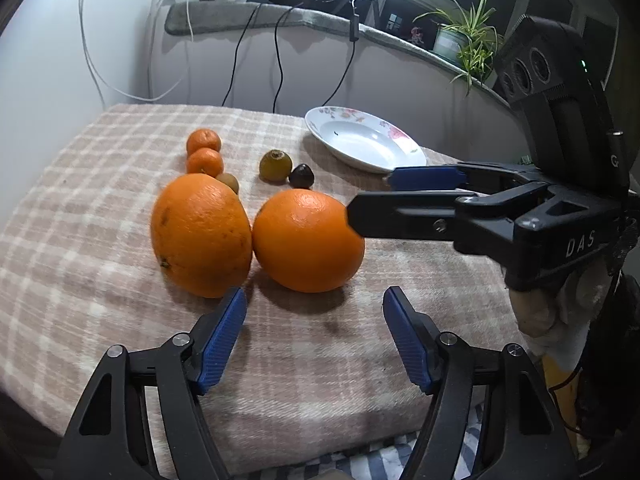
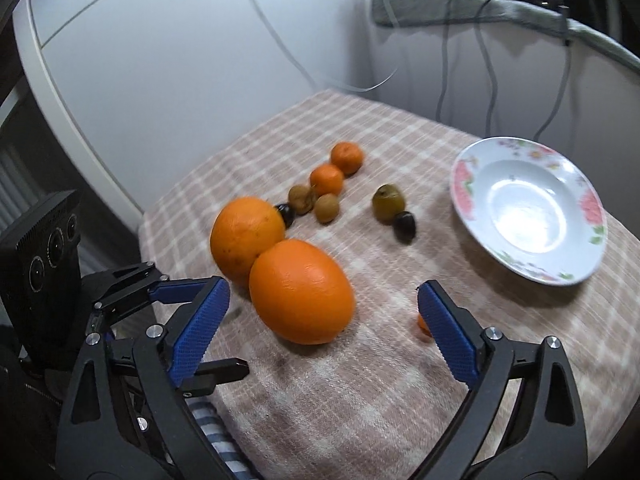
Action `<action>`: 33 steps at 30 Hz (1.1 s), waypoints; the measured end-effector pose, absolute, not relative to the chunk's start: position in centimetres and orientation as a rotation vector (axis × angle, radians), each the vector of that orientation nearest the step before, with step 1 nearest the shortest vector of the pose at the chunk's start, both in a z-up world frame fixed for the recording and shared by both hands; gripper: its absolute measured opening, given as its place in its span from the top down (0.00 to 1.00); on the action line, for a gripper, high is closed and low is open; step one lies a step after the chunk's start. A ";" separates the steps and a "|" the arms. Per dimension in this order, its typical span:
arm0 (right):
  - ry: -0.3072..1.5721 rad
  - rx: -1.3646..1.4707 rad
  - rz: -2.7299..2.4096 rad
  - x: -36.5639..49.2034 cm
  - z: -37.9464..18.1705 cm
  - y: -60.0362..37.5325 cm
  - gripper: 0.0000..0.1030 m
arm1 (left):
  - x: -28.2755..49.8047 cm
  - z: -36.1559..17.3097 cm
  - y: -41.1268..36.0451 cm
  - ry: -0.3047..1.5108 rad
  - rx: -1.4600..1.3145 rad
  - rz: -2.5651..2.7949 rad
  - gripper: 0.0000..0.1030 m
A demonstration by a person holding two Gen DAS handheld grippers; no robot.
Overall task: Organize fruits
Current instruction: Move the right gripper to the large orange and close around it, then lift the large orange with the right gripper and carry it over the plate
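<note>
Two big oranges lie side by side on the checked cloth: one on the left (image 1: 201,234) and one on the right (image 1: 308,240), also in the right wrist view (image 2: 302,291). My left gripper (image 1: 314,336) is open just in front of them. My right gripper (image 2: 320,330) is open around the near orange (image 2: 302,291), not closed on it; it shows from the side in the left wrist view (image 1: 370,200). Behind lie two tangerines (image 1: 204,142), small brown fruits (image 2: 327,208), a yellow-green fruit (image 1: 275,165) and dark fruits (image 1: 301,176). A floral plate (image 2: 472,208) stands empty at the right.
A small orange piece (image 2: 423,324) lies by my right finger. The cloth-covered table (image 1: 100,208) ends at a white wall with hanging cables (image 1: 276,60). A ledge with a potted plant (image 1: 464,36) runs behind. A striped cloth (image 1: 380,456) hangs under the front edge.
</note>
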State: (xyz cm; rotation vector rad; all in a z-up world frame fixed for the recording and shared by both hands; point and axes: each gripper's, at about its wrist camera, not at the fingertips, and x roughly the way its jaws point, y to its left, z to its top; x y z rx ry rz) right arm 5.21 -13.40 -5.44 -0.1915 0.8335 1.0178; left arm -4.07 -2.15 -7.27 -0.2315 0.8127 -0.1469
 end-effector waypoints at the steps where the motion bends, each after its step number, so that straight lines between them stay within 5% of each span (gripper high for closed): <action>1: 0.845 -0.202 1.037 5.4 -5.7 -13.0 0.07 | -4.0 -7.4 -2.3 0.818 -0.234 -0.149 0.35; 9: 0.900 -0.270 1.139 6.2 -6.8 -10.8 0.11 | -3.1 -8.1 -2.7 0.840 -0.267 -0.142 0.44; 33: 0.973 -0.330 1.178 7.8 -8.9 -9.1 0.29 | -0.9 -8.3 -2.7 0.821 -0.244 -0.083 0.45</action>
